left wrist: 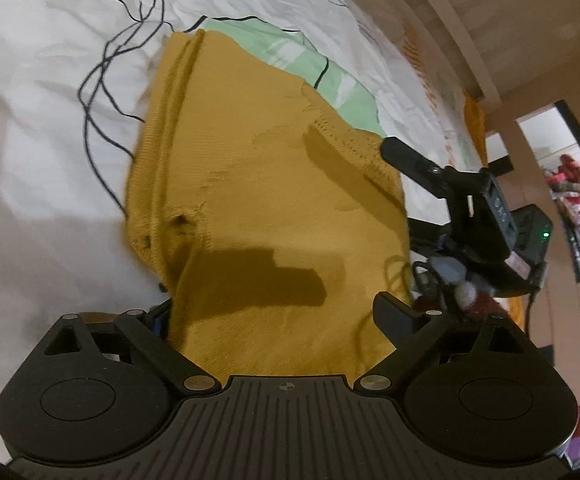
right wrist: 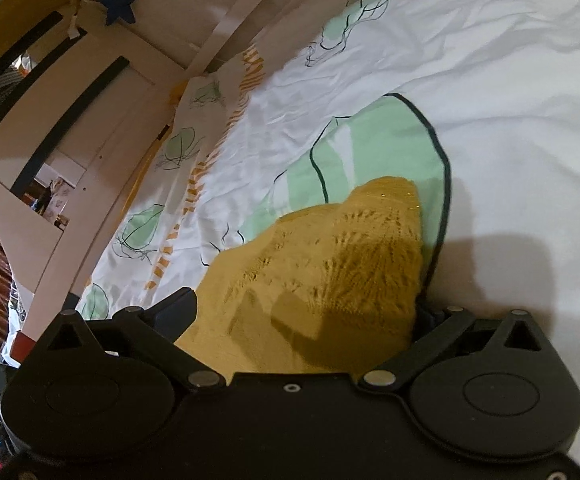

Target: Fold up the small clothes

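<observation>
A mustard-yellow knitted garment lies on a white bedsheet printed with green leaves and dark lines. My left gripper is open, its fingers wide apart, and the cloth's near edge lies between them; the left finger is mostly hidden under cloth. My right gripper is also open over another part of the garment, with cloth filling the gap between its fingers. The right gripper also shows in the left wrist view, at the garment's right edge.
A pale wooden bed frame runs along the far side of the sheet. In the right wrist view, a wooden rail with a blue star stands at the left. A green leaf print lies beyond the garment.
</observation>
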A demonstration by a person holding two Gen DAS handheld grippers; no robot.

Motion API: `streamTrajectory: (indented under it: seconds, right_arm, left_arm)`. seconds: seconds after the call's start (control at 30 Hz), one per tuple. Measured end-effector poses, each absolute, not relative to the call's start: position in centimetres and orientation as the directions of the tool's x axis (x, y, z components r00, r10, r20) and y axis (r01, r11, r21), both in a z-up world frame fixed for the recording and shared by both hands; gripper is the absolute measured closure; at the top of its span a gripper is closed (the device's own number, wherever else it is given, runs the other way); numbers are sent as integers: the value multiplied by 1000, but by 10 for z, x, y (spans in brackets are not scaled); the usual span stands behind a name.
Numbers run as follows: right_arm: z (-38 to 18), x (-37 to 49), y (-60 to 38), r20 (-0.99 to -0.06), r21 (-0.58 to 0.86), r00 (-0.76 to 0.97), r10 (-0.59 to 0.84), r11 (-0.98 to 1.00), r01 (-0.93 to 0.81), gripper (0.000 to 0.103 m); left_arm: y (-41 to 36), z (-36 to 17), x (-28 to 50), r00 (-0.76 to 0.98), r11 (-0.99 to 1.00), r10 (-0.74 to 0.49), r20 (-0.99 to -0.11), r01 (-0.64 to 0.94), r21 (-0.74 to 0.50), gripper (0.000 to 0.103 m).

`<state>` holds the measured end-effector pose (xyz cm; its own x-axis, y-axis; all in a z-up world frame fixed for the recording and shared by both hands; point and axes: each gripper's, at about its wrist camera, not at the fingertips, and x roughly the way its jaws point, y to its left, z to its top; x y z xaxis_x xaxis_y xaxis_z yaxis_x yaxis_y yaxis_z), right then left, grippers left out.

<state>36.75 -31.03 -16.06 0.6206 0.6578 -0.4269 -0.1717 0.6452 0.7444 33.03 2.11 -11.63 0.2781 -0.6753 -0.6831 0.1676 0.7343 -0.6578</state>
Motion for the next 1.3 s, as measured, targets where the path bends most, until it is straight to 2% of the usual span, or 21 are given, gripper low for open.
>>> streamTrajectory:
  seconds: [0.13, 0.2, 0.23, 0.27, 0.3, 0.33, 0.37, 0.43, 0.73, 1.03, 1.17, 1.3]
  right_arm:
    - [-161, 361, -313, -409, 748, 613, 676, 633, -199, 0]
    - [-163, 355, -319, -377, 764, 602, 704, 604, -227, 1]
    - [-164, 353, -323, -365, 773, 598, 713, 590, -232, 3]
    - [-164, 352, -325, -364, 784, 596, 716, 581, -219, 15]
    - [-163, 352, -327, -382, 788, 595, 708, 585, -191, 29]
    - [-164, 353, -329, -421, 786, 584, 694, 601, -147, 60]
    - [-164, 352, -330, -438, 786, 578, 688, 605, -124, 65]
    - [-157, 345, -330, -446, 777, 588, 675, 618, -119, 65]
    - [-110, 261, -331, -555, 697, 578, 598, 714, -69, 66]
    - [-101, 151, -348, -596, 695, 542, 593, 719, -21, 66]
    - [-108, 125, -355, -599, 696, 559, 573, 718, 10, 63]
    - [-109, 110, -357, -667, 590, 604, 437, 805, 69, 57]
  left_arm:
    - [17, -114, 329, 270, 720, -690, -671, 168, -673, 12]
    - [17, -114, 329, 252, 706, -705, -662, 166, -689, 19]
    - [16, -115, 329, 244, 698, -713, -657, 165, -696, 29]
    - [16, -116, 330, 232, 685, -726, -648, 159, -711, 48]
    - [16, -118, 331, 218, 670, -739, -637, 144, -728, 59]
    - [16, -122, 330, 198, 650, -756, -624, 120, -750, 77]
    - [15, -125, 330, 188, 639, -765, -616, 108, -761, 76]
    - [9, -123, 326, 177, 651, -758, -628, 135, -747, 76]
    - [-10, -106, 264, 86, 584, -810, -581, 223, -781, 76]
    - [-28, -103, 169, -5, 547, -822, -570, 275, -791, 76]
    - [-33, -110, 140, 6, 599, -779, -627, 302, -741, 76]
    - [-25, -123, 128, 78, 690, -709, -701, 284, -666, 75]
